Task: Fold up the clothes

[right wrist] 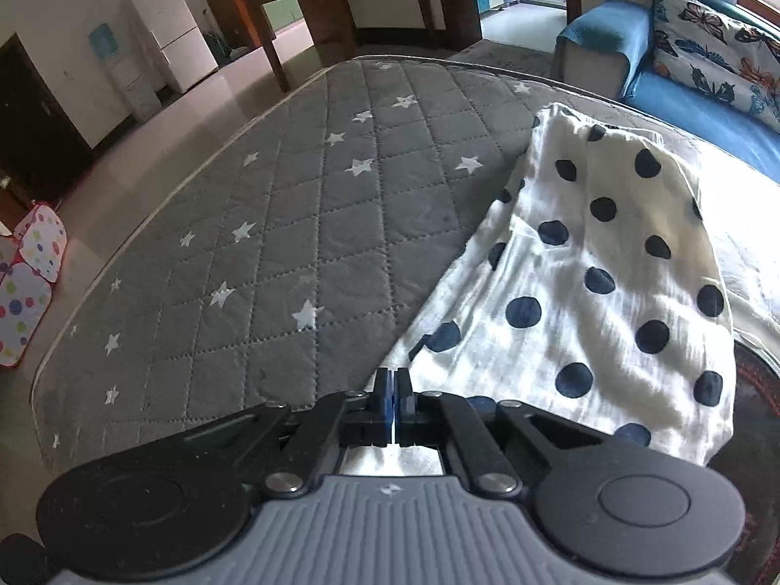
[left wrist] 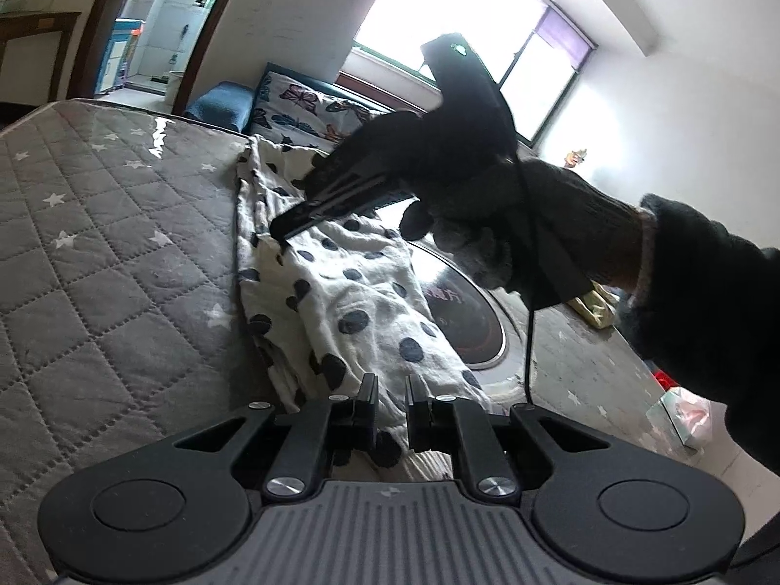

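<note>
A white garment with dark blue polka dots [left wrist: 341, 302] lies crumpled on a grey quilted mat with white stars [left wrist: 97, 243]. My left gripper [left wrist: 391, 390] is over the garment's near end, its jaws a small gap apart with cloth showing between them. My right gripper [left wrist: 280, 234], held by a gloved hand, presses its tips on the garment's far part. In the right wrist view the garment [right wrist: 585, 282] spreads to the right. The right gripper [right wrist: 394, 380] is shut on the garment's edge.
A dark round glossy surface [left wrist: 468, 312] lies under the garment's right side. A blue sofa [right wrist: 682, 102] with a butterfly cushion [right wrist: 716, 63] stands behind the mat. A dark wooden table [right wrist: 331, 5], a white fridge [right wrist: 170, 24] and spotted fabric bins [right wrist: 24, 282] stand on the floor.
</note>
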